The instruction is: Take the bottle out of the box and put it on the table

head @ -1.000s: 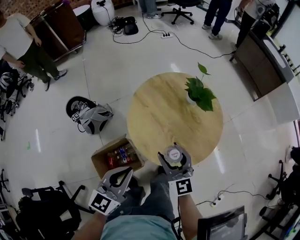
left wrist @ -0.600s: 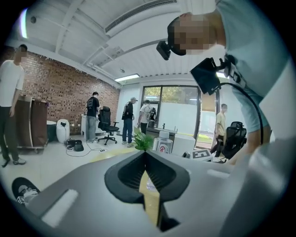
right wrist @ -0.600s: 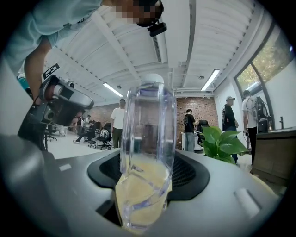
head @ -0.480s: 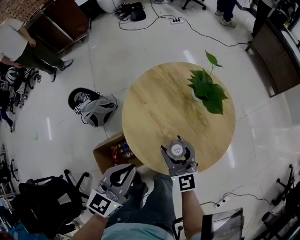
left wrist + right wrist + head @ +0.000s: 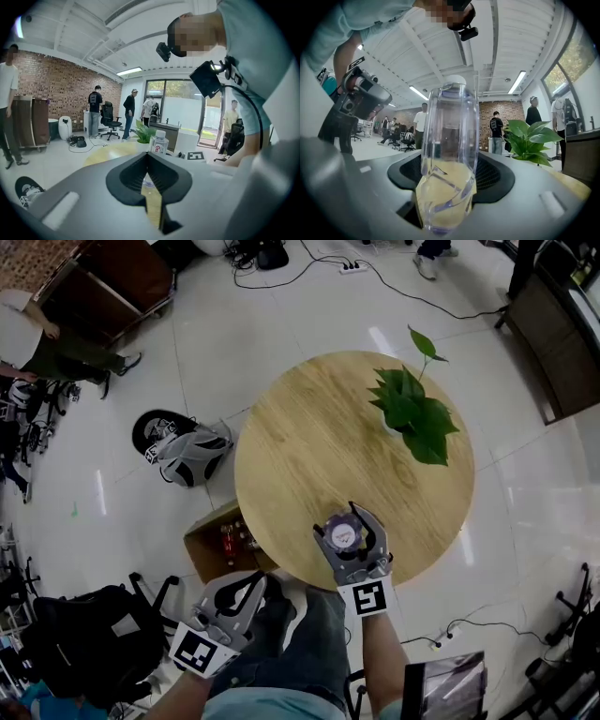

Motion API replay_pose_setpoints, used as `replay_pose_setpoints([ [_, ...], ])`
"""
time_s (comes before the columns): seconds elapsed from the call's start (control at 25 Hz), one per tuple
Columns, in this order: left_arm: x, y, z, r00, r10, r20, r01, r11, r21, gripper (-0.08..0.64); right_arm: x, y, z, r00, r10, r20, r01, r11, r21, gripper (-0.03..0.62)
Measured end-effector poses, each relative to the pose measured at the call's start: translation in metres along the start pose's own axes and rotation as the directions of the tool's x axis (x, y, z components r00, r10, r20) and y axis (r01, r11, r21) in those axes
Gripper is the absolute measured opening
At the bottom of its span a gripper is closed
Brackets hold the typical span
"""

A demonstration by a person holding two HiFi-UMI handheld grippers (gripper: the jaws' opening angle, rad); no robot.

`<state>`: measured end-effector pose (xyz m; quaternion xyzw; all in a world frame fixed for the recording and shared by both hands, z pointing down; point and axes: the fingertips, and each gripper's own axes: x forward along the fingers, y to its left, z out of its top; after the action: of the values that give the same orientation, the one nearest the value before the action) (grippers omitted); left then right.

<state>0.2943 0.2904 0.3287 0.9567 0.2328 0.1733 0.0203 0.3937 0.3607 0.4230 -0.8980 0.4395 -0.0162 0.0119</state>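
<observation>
A clear plastic bottle with a white cap stands upright between the jaws of my right gripper, over the near edge of the round wooden table. In the right gripper view the bottle fills the gap and both pads lie against its sides, while the jaws are opening. The open cardboard box sits on the floor left of the table with more bottles in it. My left gripper hangs shut and empty over my leg, beside the box; its view shows the bottle ahead.
A potted green plant stands at the table's far right. A grey backpack lies on the floor left of the table, and a black bag sits at lower left. Cables and office chairs are further off.
My right gripper has carried the bottle forward and down onto the table's near edge. The left gripper has sunk a little towards my leg.
</observation>
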Motion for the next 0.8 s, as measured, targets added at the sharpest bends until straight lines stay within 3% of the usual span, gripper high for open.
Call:
replay_pose_setpoints([
  [0.2,-0.002,-0.001,0.003,1.0,0.009,0.009,-0.009,1.0,0.011,0.011,-0.002,0.006,-0.01,0.997,0.047,-0.061,-0.052,0.996,-0.07,0.313],
  [0.36,-0.005,-0.006,0.011,0.999,0.009,0.047,-0.009,1.0,0.011,0.011,-0.01,0.006,-0.004,0.996,0.026,-0.085,-0.035,0.993,-0.11,0.338],
  [0.56,-0.01,-0.013,0.009,0.999,0.005,0.037,-0.005,1.0,-0.001,0.011,-0.03,0.003,0.007,0.993,0.0,-0.119,-0.016,0.991,-0.135,0.367],
  [0.64,-0.011,-0.015,0.011,0.999,-0.004,0.047,0.004,1.0,0.002,0.011,-0.043,0.0,0.012,0.991,-0.026,-0.132,0.01,0.993,-0.117,0.367],
  [0.8,-0.019,-0.019,0.019,0.997,-0.021,0.078,0.021,1.0,0.009,0.011,-0.068,-0.006,0.045,0.991,-0.129,-0.031,0.128,0.992,-0.018,0.367],
])
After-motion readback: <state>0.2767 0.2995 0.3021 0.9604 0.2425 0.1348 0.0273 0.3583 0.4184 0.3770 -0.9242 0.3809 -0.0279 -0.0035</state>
